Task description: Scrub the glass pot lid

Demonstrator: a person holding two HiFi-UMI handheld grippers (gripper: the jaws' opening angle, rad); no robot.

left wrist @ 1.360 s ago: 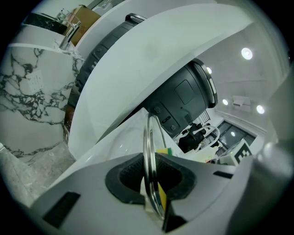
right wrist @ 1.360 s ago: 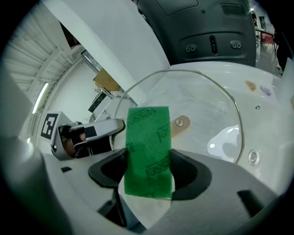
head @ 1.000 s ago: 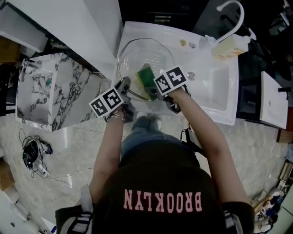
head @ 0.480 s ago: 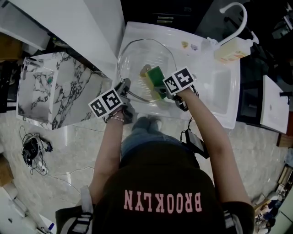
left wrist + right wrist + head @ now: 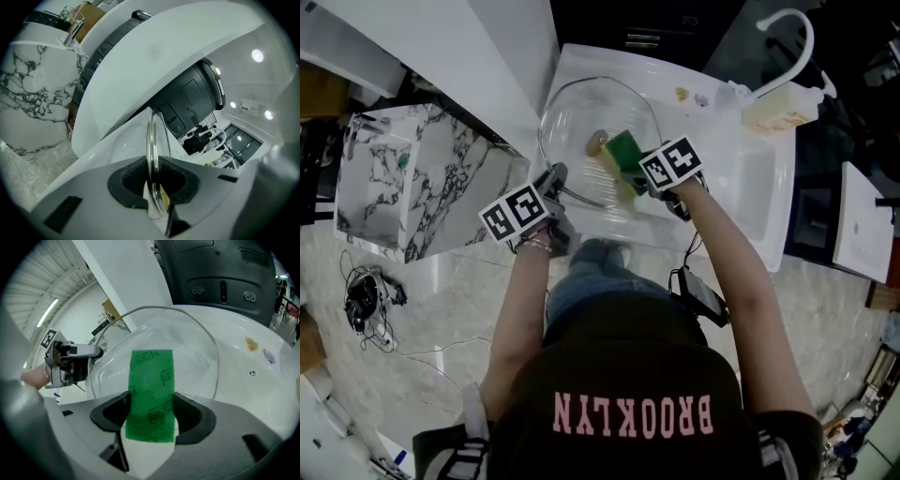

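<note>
Glass, smooth and probably wet, is being judged slippery and breakable here. The glass pot lid (image 5: pixel 581 117) is being held tilted on edge over the left part of the white sink (image 5: pixel 741 187), beside the marbled bench (image 5: pixel 384 187). Its metal-banded rim is being clamped at the near edge between the closed jaws of the left hand-held gripper (image 5: pixel 154 187). A green scouring sponge (image 5: pixel 151 390) is being squeezed from both sides by the jaws of the right hand-held gripper (image 5: pixel 151 416). It appears to be laid against the lid's surface near the knob (image 5: pixel 597 143). The lid is being taken as stiff and fairly heavy for a rim pinch. Hold is best being taken at the rim or the knob, with scrubbing pressure being limited so that the lid is not levered loose. The sponge is being read as soft and yielding.
</note>
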